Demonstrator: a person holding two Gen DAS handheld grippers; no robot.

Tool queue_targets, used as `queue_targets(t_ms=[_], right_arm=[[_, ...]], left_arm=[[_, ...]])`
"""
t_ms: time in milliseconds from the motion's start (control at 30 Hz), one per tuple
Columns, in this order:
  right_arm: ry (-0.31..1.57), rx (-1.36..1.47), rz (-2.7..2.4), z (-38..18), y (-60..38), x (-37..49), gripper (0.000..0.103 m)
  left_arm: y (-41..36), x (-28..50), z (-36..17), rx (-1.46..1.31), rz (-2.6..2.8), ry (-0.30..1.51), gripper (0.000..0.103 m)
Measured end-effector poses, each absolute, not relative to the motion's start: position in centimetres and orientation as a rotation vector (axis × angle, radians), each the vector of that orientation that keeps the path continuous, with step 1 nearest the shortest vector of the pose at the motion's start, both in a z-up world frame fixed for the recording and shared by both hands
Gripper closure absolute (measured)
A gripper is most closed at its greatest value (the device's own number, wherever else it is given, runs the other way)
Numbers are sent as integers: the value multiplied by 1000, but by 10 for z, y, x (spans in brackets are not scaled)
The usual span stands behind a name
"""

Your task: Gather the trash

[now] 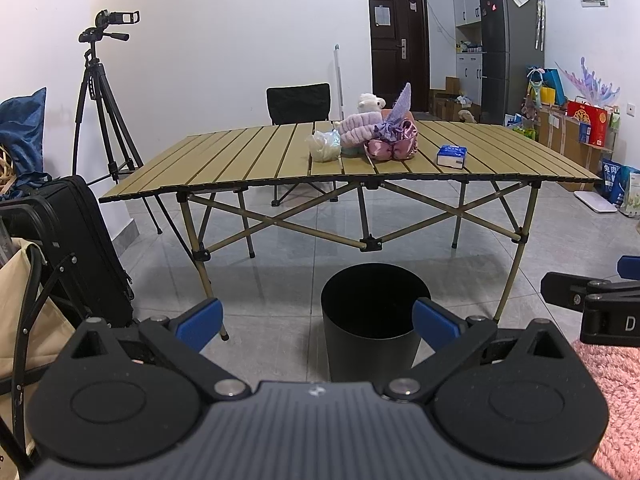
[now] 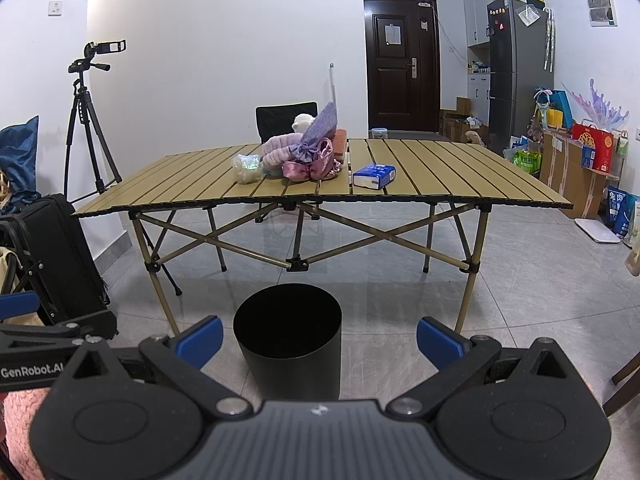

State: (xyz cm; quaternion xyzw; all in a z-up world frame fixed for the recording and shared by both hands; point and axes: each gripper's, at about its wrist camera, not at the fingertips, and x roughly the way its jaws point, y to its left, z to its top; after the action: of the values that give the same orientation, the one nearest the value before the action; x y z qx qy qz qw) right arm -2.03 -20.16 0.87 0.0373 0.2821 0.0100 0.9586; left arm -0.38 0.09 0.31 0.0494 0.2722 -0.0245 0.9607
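Note:
A black round bin stands on the floor in front of the folding slatted table. On the table lie a crumpled clear plastic bag, a heap of pink and purple fabric items and a blue tissue pack. My left gripper is open and empty, low and short of the bin. My right gripper is open and empty too, beside the left one. Each gripper shows at the edge of the other's view.
A black suitcase and a camera tripod stand at the left. A black chair sits behind the table. Boxes and bags line the right wall by a fridge. A pink rug lies near me.

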Motion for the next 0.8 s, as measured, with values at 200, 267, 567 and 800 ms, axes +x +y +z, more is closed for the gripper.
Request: queue_targets(t_ms=[200, 267, 567, 800], right_arm=[[572, 75, 20, 9, -202, -20, 0], [572, 75, 20, 9, -201, -20, 0], [570, 75, 21, 9, -201, -20, 0], [569, 74, 21, 10, -201, -19, 0]], left_arm=[[1, -4, 5, 100, -50, 549, 0], [1, -4, 5, 100, -50, 548, 0], [2, -5, 6, 99, -50, 546, 0], [2, -5, 6, 99, -50, 545, 0]])
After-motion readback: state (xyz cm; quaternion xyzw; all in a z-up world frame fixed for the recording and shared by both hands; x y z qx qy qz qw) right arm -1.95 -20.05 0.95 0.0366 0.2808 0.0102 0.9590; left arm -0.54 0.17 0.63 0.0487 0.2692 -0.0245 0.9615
